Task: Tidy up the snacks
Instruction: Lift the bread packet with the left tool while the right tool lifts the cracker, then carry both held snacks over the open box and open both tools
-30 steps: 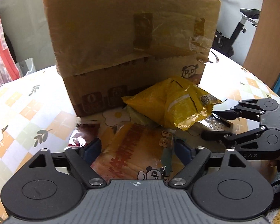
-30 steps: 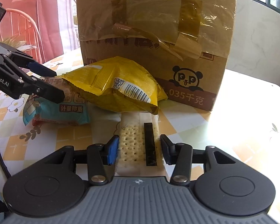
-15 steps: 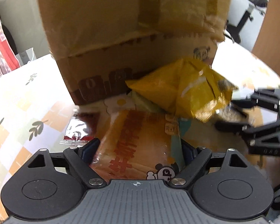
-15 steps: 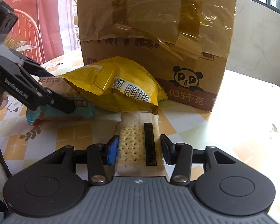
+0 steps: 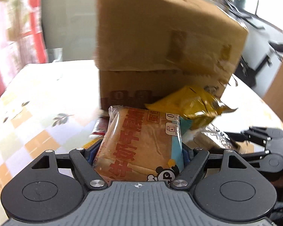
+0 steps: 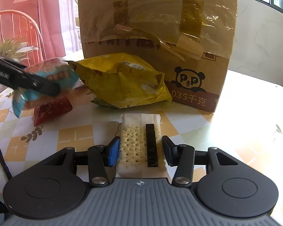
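Observation:
My left gripper (image 5: 137,150) is shut on a bread packet (image 5: 141,143) with red characters and a teal edge, held above the table; it shows blurred in the right wrist view (image 6: 52,75). My right gripper (image 6: 140,150) is shut on a clear cracker packet (image 6: 139,141) that rests on the table. A yellow snack bag (image 6: 122,82) lies against the cardboard box (image 6: 156,37); it also shows in the left wrist view (image 5: 190,105). A red packet (image 6: 51,109) lies on the table under the lifted bread.
The big taped cardboard box (image 5: 164,60) stands at the back of the round table with its checked floral cloth (image 6: 47,135). A red chair (image 6: 15,30) and a plant stand beyond the left edge. An exercise bike (image 5: 264,64) stands behind on the right.
My left gripper closed on the bread packet and lifted it off the table, uncovering the red packet. The yellow bag shifted and flipped. My right gripper stayed still on the crackers.

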{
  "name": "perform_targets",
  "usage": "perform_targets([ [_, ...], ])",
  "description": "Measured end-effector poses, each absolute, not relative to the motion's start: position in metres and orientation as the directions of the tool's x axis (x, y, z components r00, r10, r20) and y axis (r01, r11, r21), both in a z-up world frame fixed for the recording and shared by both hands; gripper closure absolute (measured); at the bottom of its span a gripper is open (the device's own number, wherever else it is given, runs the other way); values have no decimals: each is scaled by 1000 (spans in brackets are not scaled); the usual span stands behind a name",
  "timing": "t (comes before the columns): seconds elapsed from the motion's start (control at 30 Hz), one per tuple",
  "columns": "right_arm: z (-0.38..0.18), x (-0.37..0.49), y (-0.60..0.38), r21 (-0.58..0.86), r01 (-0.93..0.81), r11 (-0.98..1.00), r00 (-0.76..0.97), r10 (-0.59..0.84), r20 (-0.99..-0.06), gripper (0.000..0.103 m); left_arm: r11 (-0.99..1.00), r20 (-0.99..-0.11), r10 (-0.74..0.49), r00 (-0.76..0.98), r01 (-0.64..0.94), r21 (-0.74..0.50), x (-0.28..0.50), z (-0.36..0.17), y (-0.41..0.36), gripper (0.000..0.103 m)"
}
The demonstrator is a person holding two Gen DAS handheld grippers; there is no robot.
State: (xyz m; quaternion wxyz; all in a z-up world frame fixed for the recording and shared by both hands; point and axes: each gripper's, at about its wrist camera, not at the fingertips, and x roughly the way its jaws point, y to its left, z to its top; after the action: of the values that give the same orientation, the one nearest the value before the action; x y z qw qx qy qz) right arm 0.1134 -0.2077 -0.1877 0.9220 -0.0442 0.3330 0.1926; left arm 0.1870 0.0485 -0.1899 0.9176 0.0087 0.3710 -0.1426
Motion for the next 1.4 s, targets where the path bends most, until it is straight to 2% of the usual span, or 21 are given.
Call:
perform_targets([
  [0.17, -188, 114, -207, 47, -384, 922, 702, 325, -634, 53, 973, -674, -229, 702, 187, -136, 179, -184, 63, 23],
  [0.4, -182, 109, -218, 50, -385, 922, 675, 318, -666, 54, 976, -644, -220, 732, 167, -143, 168, -172, 72, 23],
  [0.6, -176, 103, -260, 102, -249, 963, 694, 251, -675, 54, 975, -624, -221, 749, 159, -154, 170, -166, 75, 23],
  [0.83, -123, 102, -285, 130, -190, 973, 809, 230, -540, 55, 973, -523, -227, 821, 165, -162, 174, -125, 80, 23],
  [1.17, -8, 128, -262, 64, -389, 919, 876, 390, -283, 54, 953, -312, -301, 901, 291, -79, 205, -25, 54, 22],
  [1.3, 16, 173, -248, 56, -416, 908, 875, 416, -249, 55, 949, -290, -312, 905, 313, -46, 247, -7, 31, 22],
  [1.4, 17, 222, -229, 110, -396, 912, 864, 410, -291, 55, 953, -328, -295, 898, 299, -38, 284, -5, 13, 22],
])
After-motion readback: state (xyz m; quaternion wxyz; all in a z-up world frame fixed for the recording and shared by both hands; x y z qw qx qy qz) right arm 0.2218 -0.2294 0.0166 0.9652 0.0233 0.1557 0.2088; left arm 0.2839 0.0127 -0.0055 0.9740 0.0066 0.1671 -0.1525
